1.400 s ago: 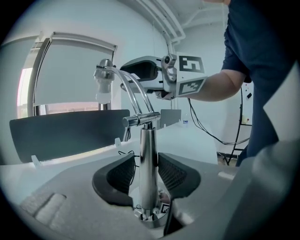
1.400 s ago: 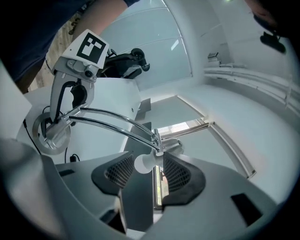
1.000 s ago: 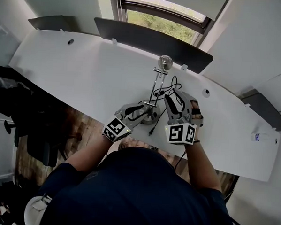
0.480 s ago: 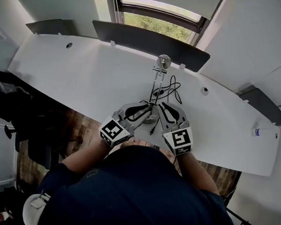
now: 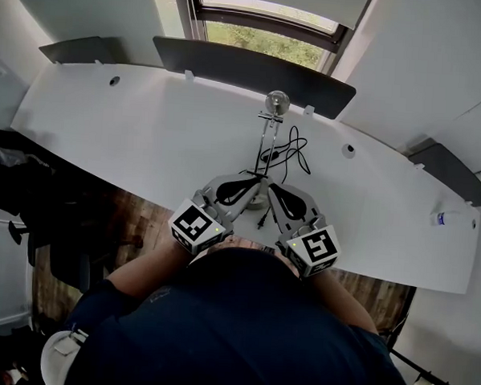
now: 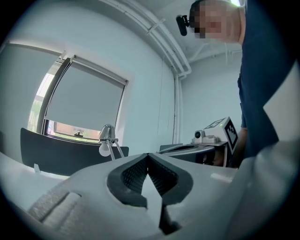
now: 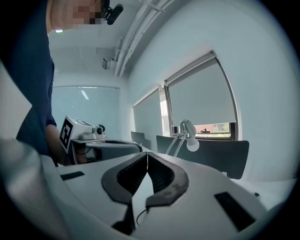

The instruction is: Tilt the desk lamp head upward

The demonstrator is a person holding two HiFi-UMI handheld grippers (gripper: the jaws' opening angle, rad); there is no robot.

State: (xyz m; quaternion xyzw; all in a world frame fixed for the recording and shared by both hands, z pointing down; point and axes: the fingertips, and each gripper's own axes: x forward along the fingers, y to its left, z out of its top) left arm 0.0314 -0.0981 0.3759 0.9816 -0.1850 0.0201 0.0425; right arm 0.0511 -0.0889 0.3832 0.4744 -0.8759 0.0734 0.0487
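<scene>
- Desk lamp (image 5: 265,145) of slim polished metal: upright on the long white desk (image 5: 147,134), near its front edge, base mostly hidden between the two gripper tips, top toward the window (image 5: 268,40).
- Left gripper (image 5: 255,180), grey with black ribbed pads and a marker cube: just closed, jaws pressed together on nothing, tip just beside the lamp's foot.
- Right gripper (image 5: 273,186), same build: likewise just closed and empty, at the foot's other side.
- Beyond the tips: thin twin-rod arm, then small bell-shaped metal head (image 5: 277,101) with round white bulb (image 6: 103,149); black cable (image 5: 291,154) looped on the desk alongside.
- Likely handling: light overall, stiff at the hinge, smooth and slippery on the polished metal, fragile at the bulb. Best taken by the metal shade or its neck, never the glass, with the base steadied against tipping.
- Only in the head view: base, cable, desk layout. Only in the gripper views: bulb hanging below the shade, aimed downward; pads fully met.
</scene>
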